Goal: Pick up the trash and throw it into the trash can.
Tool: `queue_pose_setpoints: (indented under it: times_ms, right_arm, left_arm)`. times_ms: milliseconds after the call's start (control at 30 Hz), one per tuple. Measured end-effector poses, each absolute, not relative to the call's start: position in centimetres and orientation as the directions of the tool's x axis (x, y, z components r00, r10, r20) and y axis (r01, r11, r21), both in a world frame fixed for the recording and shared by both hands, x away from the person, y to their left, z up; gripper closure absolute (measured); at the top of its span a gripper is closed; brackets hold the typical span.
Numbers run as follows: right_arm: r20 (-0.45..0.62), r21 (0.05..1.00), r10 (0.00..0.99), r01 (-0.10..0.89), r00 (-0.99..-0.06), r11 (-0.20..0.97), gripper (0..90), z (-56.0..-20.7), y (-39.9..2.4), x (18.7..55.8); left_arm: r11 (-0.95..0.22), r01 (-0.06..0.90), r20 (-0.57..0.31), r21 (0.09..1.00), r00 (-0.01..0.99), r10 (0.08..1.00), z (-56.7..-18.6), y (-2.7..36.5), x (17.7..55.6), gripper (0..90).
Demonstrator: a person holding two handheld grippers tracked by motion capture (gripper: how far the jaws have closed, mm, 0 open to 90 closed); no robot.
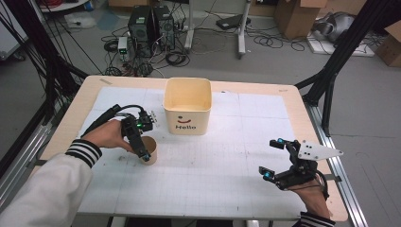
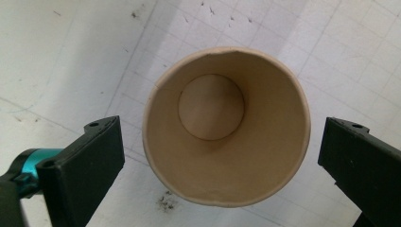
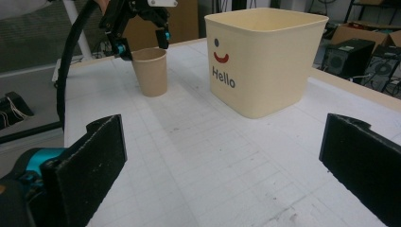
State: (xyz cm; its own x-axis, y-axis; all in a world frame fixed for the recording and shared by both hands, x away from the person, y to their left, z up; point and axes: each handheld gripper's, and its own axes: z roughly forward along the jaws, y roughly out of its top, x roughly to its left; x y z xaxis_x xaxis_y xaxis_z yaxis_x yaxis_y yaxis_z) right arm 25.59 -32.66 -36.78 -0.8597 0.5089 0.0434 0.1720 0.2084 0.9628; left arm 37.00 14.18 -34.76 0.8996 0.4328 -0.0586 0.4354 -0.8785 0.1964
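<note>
While the left gripper (image 1: 142,142) hangs spread above it, the tan round paper cup (image 1: 149,150) stands upright, mouth up, left of centre in the high view; the right gripper (image 1: 273,159), lower right, is spread too.

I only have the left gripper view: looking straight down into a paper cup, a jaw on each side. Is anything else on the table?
Observer: Yes. A cream bin with a smiley and "Hello" printed on it stands just past the paper cup, apart from it.
Operator: Bin empty?
Observer: In the high view, the part of its inside that I can see holds nothing.
Operator: Where's the right gripper?
Observer: The right gripper is over the table's right side, far from the cup, jaws open, holding nothing.
Operator: Is the left gripper at rim height or lower?
Observer: The right gripper view shows the left gripper with its jaw tips at the rim, one on each side, open.
</note>
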Motion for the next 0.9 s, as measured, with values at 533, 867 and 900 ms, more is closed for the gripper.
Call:
queue_pose_setpoints:
  times_ms: [533, 867, 900]
  right_arm:
    - [0.042, 0.963, 0.506, 0.170, -0.861, 0.210, 0.3, -36.8, -32.7, 25.6]
    - [0.045, 0.963, 0.505, 0.172, -0.862, 0.207, 0.3, -36.8, -32.6, 25.7]
    - [0.046, 0.963, 0.505, 0.173, -0.862, 0.208, 0.3, -36.8, -32.5, 25.7]
  left_arm:
    - [-0.884, 0.425, -0.021, 0.193, 0.903, 0.430, -35.8, 13.6, 36.9, 1.7]
    - [-0.881, 0.435, -0.015, 0.188, 0.898, 0.440, -37.4, 13.6, 36.6, 1.7]
    - [-0.881, 0.434, -0.013, 0.188, 0.898, 0.440, -37.6, 13.5, 36.5, 1.7]
